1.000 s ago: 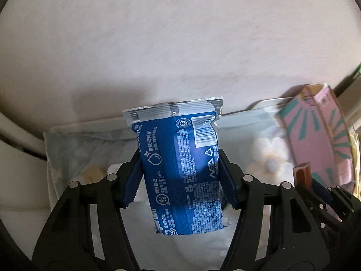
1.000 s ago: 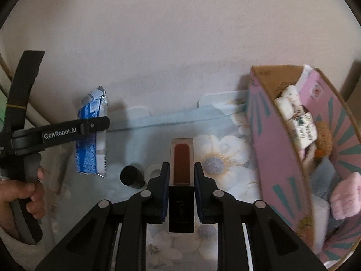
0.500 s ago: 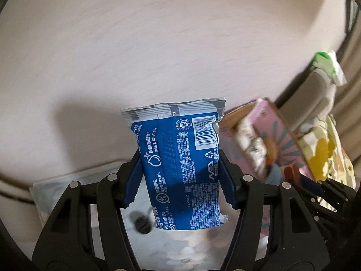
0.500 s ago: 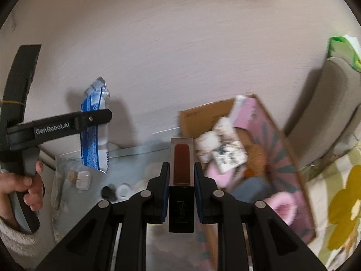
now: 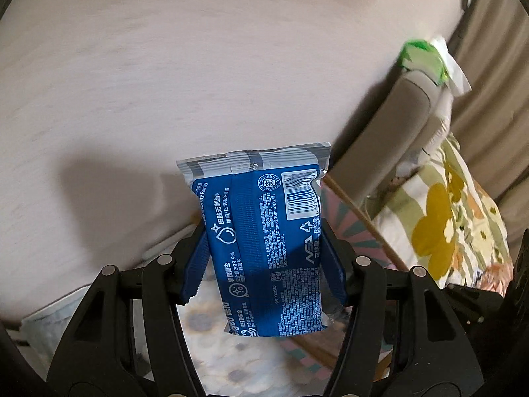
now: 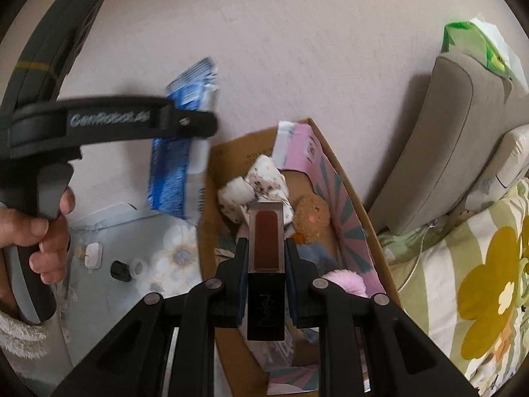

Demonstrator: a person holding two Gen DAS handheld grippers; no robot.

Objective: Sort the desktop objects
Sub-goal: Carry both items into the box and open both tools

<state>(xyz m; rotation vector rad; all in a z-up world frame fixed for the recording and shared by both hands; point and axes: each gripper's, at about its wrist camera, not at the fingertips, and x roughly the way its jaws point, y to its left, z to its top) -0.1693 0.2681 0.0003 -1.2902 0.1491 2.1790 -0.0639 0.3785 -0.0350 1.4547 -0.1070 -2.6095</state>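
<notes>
A: What is the left gripper (image 5: 264, 258) carrying?

B: One blue foil wet-wipe pack (image 5: 264, 248), glossy and crinkled, with a silver crimped seal on top and a barcode on its back. The blue ribbed pads pinch it from both sides. It hangs in the air, over the near left edge of the cardboard box (image 6: 350, 198).

A: And the right gripper (image 6: 266, 264)?

B: Its jaws are pressed onto one square-sided lip gloss tube (image 6: 266, 241), with a clear upper part showing brownish-red colour and a glossy black cap nearer the camera. The tube sits above the middle of the box.

A: What about the box itself?

B: Plain brown card inside, pink and teal rays printed outside. It holds soft things: a white speckled plush (image 6: 254, 178), a tan fuzzy toy (image 6: 310, 211) and a pink fluffy piece (image 6: 347, 281).

A: What does only the right view show?

B: The box contents, and the person's hand (image 6: 43, 231) on the left gripper's handle, with a fleecy cuff. Also the flower-print mat (image 6: 158, 248), with a small white case (image 6: 92, 254), one black cap (image 6: 119, 269) and one clear cap (image 6: 139, 267) near its left edge.

A: Shared by both?

B: The striped floral cushion (image 5: 446, 218), the grey chair back (image 6: 446, 139) and the green tissue pack (image 5: 426, 59) on it.
</notes>
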